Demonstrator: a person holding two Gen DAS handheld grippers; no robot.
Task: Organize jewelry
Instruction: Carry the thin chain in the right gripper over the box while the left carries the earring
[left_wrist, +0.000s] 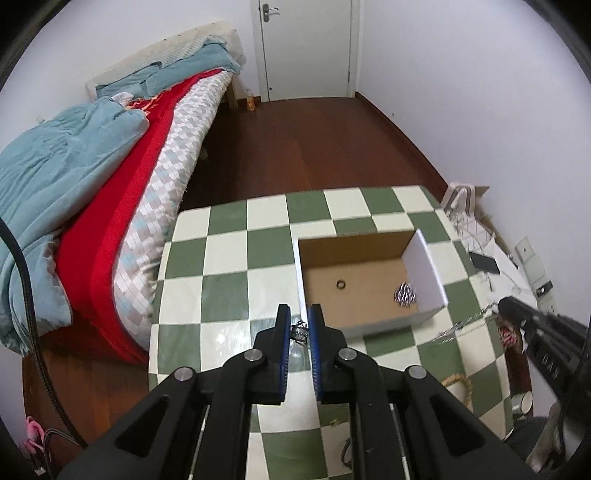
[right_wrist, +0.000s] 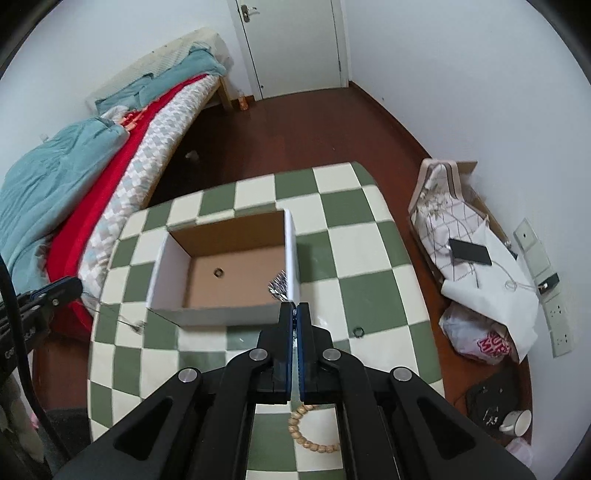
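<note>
An open cardboard box (left_wrist: 354, 254) (right_wrist: 229, 236) stands on the green-and-white checked table (left_wrist: 225, 258) (right_wrist: 369, 280). Inside lie a dark ring (left_wrist: 340, 284) (right_wrist: 218, 272) and a silver jewelry cluster (left_wrist: 405, 294) (right_wrist: 279, 286). My left gripper (left_wrist: 299, 321) (right_wrist: 70, 286) hovers at the box's near left corner, shut on a small silver chain piece (left_wrist: 300, 331). My right gripper (right_wrist: 294, 310) (left_wrist: 508, 306) is shut on a thin silver chain (left_wrist: 461, 326) that dangles from it. Whether both hold one chain I cannot tell. A second ring (right_wrist: 358, 331) and a wooden bead bracelet (right_wrist: 314, 432) lie on the table.
A bed (left_wrist: 110, 206) with blue and red bedding runs along the table's left side. On the floor at the right lie a patterned cloth with a phone (right_wrist: 471, 253), a plastic bag (right_wrist: 476, 332) and a mug (right_wrist: 517, 421). A door (left_wrist: 306, 48) is at the far end.
</note>
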